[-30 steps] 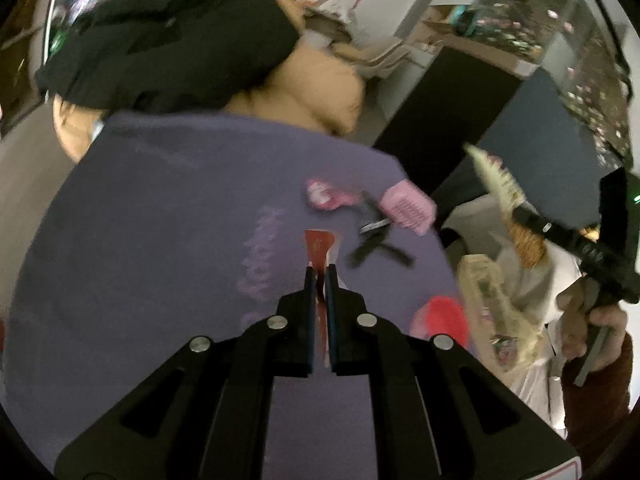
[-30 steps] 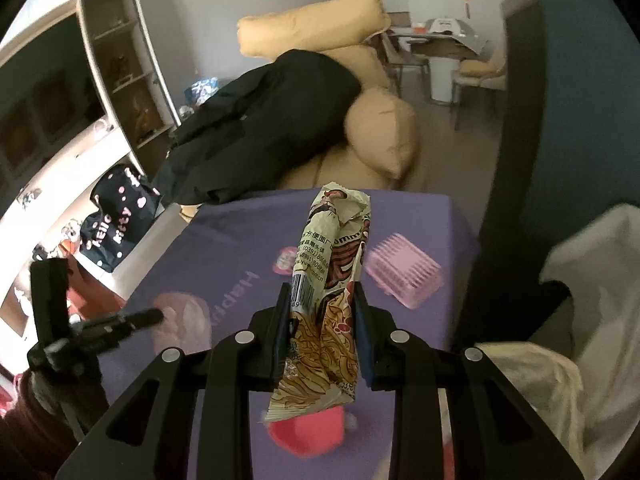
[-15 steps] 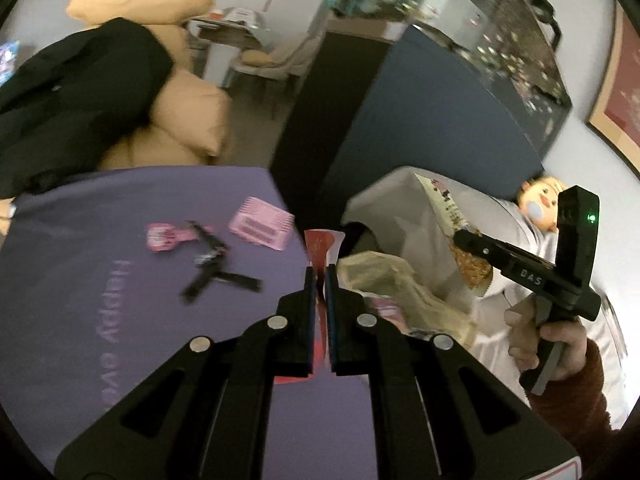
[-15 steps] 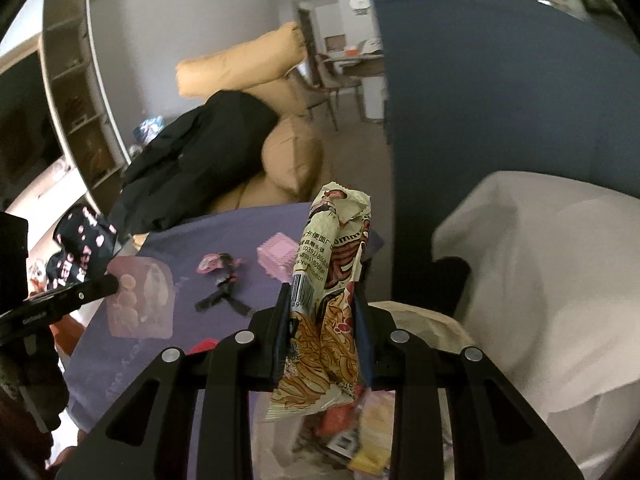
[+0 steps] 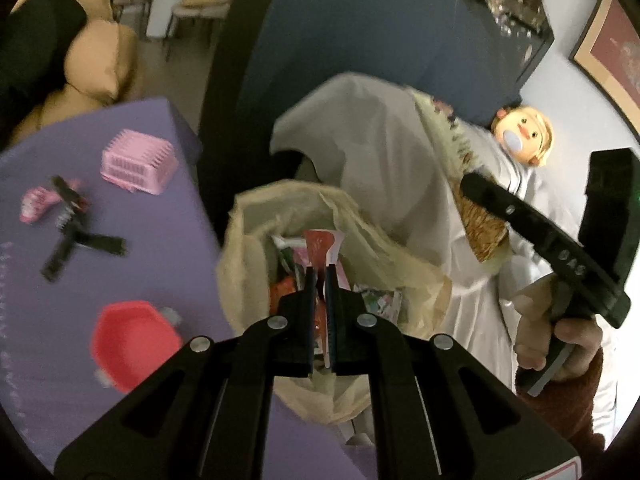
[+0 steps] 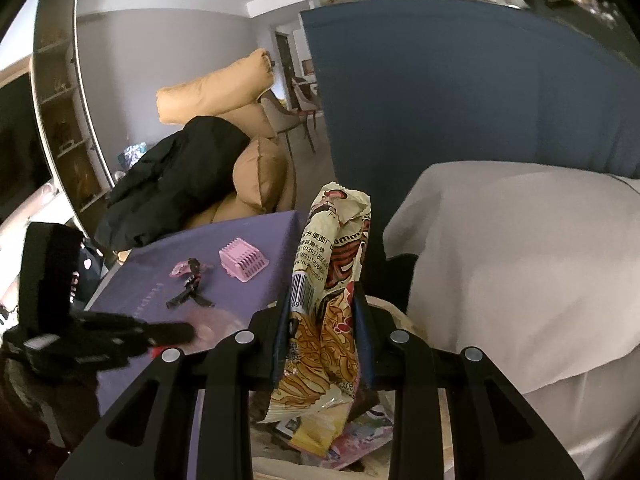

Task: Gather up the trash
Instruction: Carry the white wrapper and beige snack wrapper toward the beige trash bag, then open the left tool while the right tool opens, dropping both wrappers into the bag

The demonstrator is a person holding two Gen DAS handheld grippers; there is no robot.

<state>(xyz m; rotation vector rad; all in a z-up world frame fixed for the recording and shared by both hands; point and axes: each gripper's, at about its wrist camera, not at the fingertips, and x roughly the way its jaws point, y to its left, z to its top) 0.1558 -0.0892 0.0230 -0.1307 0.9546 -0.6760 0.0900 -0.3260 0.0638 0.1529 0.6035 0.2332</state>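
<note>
Pinching upright wrappers, long axes vertical: left gripper point(image 5: 319, 270) a red one point(image 5: 320, 246), right gripper point(image 6: 322, 304) (jaws clamped) a noodle packet point(image 6: 334, 272).

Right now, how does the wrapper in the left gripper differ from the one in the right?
The left gripper pinches a thin, flat red wrapper; the right gripper clamps a bulkier, crumpled cream noodle packet.
The red wrapper barely clears the fingertips; the noodle packet stands tall above them and hangs below.
Both are gripped over the open trash bag, not yet released.
</note>
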